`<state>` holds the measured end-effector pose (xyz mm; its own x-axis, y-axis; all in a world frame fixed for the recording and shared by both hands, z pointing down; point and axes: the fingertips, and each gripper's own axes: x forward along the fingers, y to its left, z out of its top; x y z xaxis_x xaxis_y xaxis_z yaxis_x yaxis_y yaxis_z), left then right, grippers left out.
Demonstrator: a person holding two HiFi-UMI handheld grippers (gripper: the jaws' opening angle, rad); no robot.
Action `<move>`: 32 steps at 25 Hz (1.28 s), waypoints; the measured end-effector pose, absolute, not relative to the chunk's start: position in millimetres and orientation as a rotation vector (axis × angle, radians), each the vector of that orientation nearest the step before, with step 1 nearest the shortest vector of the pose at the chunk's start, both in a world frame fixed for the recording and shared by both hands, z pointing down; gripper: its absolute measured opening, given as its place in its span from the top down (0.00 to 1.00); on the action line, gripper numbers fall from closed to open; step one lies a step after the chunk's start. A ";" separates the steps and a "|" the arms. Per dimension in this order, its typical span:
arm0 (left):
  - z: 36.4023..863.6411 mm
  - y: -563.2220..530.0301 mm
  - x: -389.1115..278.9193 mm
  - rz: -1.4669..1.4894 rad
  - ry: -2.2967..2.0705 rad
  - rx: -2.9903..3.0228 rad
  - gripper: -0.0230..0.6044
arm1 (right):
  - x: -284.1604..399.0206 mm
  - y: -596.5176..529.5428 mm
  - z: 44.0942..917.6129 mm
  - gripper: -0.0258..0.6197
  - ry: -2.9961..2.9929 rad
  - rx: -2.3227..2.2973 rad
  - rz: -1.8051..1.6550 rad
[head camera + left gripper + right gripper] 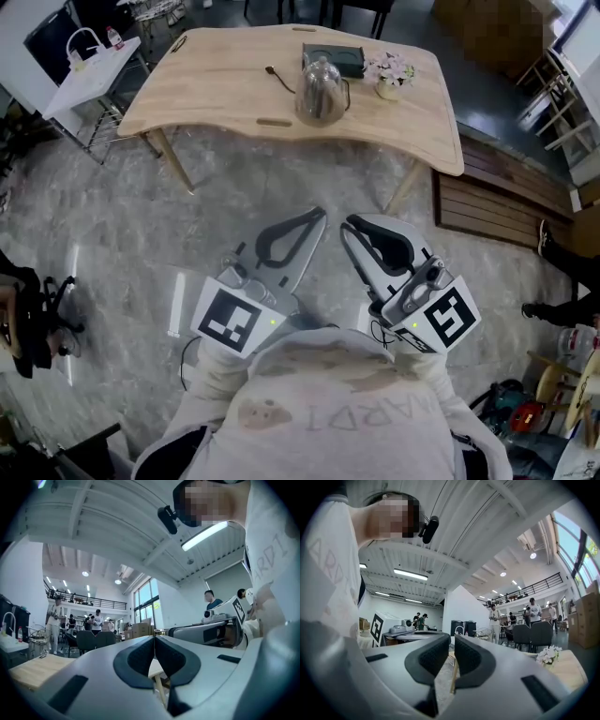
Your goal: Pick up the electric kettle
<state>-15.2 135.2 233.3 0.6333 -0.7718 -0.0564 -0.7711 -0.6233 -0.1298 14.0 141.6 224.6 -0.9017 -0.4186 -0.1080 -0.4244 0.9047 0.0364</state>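
The electric kettle [321, 92], silvery with a dark handle, stands on the far side of the wooden table [216, 84]; neither gripper view shows it. Both grippers are held close to my chest, well short of the table and over the stone floor. My left gripper [321, 216] [154, 637] points toward the table, its pads meeting at the tips with nothing between them. My right gripper [347, 225] [452, 638] lies beside it, its pads a narrow slit apart and empty. Each gripper shows at the edge of the other's view.
On the table, a dark box [336, 58] sits behind the kettle, a small pot of flowers [390, 75] [547, 654] to its right and a black cable [279, 77] to its left. A slatted bench [487, 202] stands right of the table, a white side table [94, 70] at far left. Several people stand far off.
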 end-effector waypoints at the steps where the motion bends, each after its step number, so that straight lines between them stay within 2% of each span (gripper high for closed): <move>1: 234.9 132.4 -18.7 -0.002 1.294 -2.719 0.94 | 10.3 139.6 224.9 0.89 2.971 -0.659 0.093; 11: 243.5 112.8 -42.6 0.045 1.203 -2.853 0.93 | -15.2 132.4 221.8 0.89 2.947 -0.689 0.124; 16: 253.2 104.0 -42.7 0.025 1.154 -2.888 0.83 | -16.7 128.8 226.7 0.89 2.952 -0.729 0.116; 32: 289.4 48.8 -36.4 -0.097 1.111 -2.921 0.70 | -12.8 81.7 227.5 0.89 2.931 -0.733 0.123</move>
